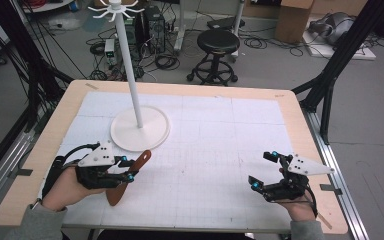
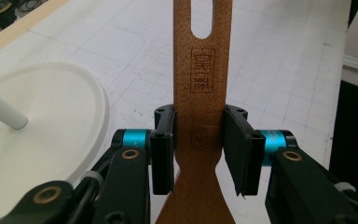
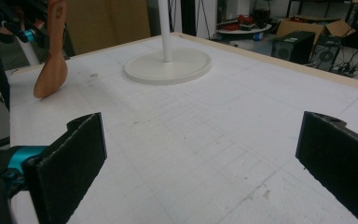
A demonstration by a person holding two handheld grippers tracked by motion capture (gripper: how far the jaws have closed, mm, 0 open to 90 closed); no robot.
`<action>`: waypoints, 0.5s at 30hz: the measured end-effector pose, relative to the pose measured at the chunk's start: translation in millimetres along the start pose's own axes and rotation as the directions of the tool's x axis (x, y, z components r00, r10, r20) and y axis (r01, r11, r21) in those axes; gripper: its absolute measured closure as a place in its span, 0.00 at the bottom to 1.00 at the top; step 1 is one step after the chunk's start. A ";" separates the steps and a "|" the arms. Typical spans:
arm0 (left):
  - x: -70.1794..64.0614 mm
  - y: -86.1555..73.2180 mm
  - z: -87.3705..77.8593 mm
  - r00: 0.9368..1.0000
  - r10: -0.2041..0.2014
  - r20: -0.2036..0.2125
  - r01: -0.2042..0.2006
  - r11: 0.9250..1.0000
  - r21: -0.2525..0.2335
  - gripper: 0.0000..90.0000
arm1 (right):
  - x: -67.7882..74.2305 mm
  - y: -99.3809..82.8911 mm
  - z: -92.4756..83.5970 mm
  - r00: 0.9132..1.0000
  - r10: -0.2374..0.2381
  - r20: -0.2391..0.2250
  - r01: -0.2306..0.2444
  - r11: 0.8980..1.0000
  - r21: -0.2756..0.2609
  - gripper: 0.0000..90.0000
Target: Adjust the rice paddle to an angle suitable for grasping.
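The desk (image 1: 300, 130), covered with a white gridded mat, carried a white hanging stand (image 1: 140, 131) with a tall pole and a broad round base toward its far left. Well apart on the near right, the right gripper (image 1: 266, 171) hovered low over bare mat, its fingers (image 3: 70, 161) spread wide with nothing between them.

On the near left, just in front of the stand's base, the left gripper (image 1: 129, 168) held a wooden spatula (image 1: 130, 176). The spatula stood tilted, its slotted handle end up toward the stand's base and its rounded blade down by the mat; whether the blade tip touched the mat could not be told.

The spatula looked like a light, stiff, one-piece wooden tool, not fragile, with a smooth finish that might turn or slide in a narrow pinch. Its flat neck, where the handle begins to flare into the blade, seemed the sensible place to take it, leaving the hanging slot free.

That was where the left gripper's fingers (image 2: 162, 156) sat: partly closed, one pad on each narrow edge of the handle (image 2: 199, 93), just above the flare, with the stamped mark and the slot (image 2: 203, 21) beyond them.
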State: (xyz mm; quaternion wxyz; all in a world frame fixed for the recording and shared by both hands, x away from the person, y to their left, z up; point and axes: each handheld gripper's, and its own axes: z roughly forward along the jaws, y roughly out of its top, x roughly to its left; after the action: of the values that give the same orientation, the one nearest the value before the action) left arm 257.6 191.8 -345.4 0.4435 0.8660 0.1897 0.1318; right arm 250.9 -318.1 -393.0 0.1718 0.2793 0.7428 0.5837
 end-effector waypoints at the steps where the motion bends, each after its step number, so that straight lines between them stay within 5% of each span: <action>1: 0.5 0.1 -2.3 1.000 -0.002 -0.002 0.002 1.000 -0.009 0.72 | 0.1 0.0 0.1 1.000 0.001 0.000 -0.001 1.000 0.000 0.00; 15: 10.6 -3.2 -27.4 0.998 -0.039 -0.057 0.033 0.995 -0.097 0.72 | 0.4 0.9 3.5 1.000 0.000 -0.008 0.000 1.000 0.006 0.00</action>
State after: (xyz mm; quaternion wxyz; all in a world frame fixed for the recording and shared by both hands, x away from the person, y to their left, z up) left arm 255.5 217.9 -331.7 0.4812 0.8359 0.2116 0.1580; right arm 252.9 -315.0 -393.1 0.1680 0.2777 0.7452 0.5825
